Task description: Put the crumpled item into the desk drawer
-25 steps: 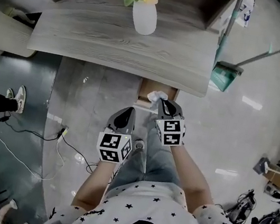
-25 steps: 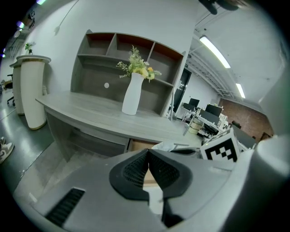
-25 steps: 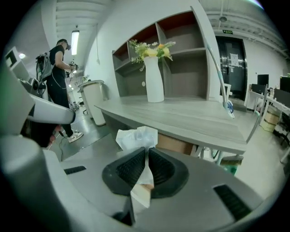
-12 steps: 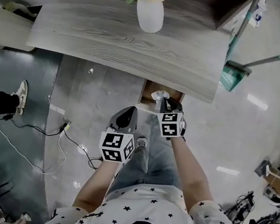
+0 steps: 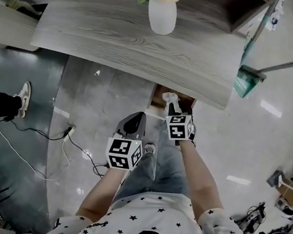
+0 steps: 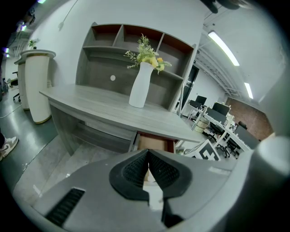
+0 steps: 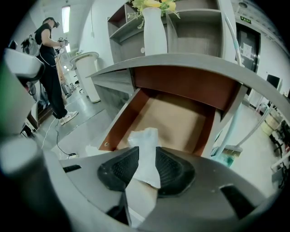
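The crumpled white paper (image 7: 144, 145) stands between the pads of my right gripper (image 7: 147, 163), whose jaws are opening around it. It hangs over the front part of the open desk drawer (image 7: 176, 122), a red-brown box with a tan floor. In the head view the right gripper (image 5: 175, 108) points at the drawer (image 5: 159, 94) under the desk edge, with the paper (image 5: 169, 97) at its tip. My left gripper (image 5: 132, 123) hovers lower left of it, shut and empty. In the left gripper view the jaws (image 6: 148, 170) meet, and the drawer (image 6: 154, 144) lies ahead.
The grey wooden desk (image 5: 120, 42) carries a white vase (image 5: 162, 15) of flowers. A green dustpan and broom (image 5: 246, 83) lean at the desk's right end. Cables (image 5: 70, 134) lie on the floor to the left. A person (image 7: 50, 68) stands far left.
My right gripper has carried the paper forward, up to the drawer under the desk edge. The left gripper has barely moved.
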Demonstrator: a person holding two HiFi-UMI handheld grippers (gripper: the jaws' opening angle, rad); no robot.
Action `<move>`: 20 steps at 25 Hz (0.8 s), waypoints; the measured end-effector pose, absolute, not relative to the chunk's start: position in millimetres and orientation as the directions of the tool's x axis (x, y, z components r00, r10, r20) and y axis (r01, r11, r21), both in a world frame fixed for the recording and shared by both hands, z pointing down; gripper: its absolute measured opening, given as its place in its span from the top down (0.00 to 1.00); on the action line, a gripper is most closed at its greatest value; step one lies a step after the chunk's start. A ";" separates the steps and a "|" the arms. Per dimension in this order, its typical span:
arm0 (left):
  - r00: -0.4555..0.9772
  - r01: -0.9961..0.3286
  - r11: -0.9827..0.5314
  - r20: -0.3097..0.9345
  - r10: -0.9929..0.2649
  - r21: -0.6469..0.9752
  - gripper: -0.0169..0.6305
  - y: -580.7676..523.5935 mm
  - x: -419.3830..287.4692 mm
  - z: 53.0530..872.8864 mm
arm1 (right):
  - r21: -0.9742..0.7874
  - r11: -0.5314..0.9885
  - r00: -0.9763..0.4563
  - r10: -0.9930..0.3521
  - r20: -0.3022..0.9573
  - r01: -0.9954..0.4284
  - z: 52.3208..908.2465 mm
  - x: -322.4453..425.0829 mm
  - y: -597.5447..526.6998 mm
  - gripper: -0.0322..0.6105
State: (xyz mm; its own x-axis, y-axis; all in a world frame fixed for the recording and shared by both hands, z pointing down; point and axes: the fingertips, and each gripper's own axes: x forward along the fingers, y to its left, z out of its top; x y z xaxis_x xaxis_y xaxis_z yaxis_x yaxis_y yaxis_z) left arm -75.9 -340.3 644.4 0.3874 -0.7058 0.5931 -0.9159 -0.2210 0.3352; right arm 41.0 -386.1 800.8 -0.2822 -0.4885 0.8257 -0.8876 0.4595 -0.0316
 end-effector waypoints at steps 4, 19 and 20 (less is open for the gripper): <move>0.390 -0.915 -0.226 0.583 -0.713 0.335 0.95 -336.7 -76.9 637.4 | -0.031 0.454 -0.282 -0.497 0.820 -0.890 792.3 39.9 -382.4 0.78; 0.407 -0.909 -0.272 0.529 -0.744 0.317 0.95 -293.8 -78.2 595.0 | -0.077 0.369 -0.314 -0.643 0.699 -0.926 708.7 33.8 -351.2 0.81; 0.408 -0.908 -0.274 0.524 -0.747 0.315 0.95 -290.4 -78.4 591.2 | -0.077 0.367 -0.317 -0.659 0.682 -0.927 699.7 33.3 -348.9 0.83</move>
State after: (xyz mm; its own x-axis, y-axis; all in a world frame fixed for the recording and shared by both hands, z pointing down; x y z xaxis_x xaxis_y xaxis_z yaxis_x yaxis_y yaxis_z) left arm -78.4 -290.4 591.2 0.4079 -0.7474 0.5244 -0.9084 -0.2744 0.3154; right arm 33.3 -348.9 699.7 -0.3172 -0.6585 0.6825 -0.9272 0.3667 -0.0771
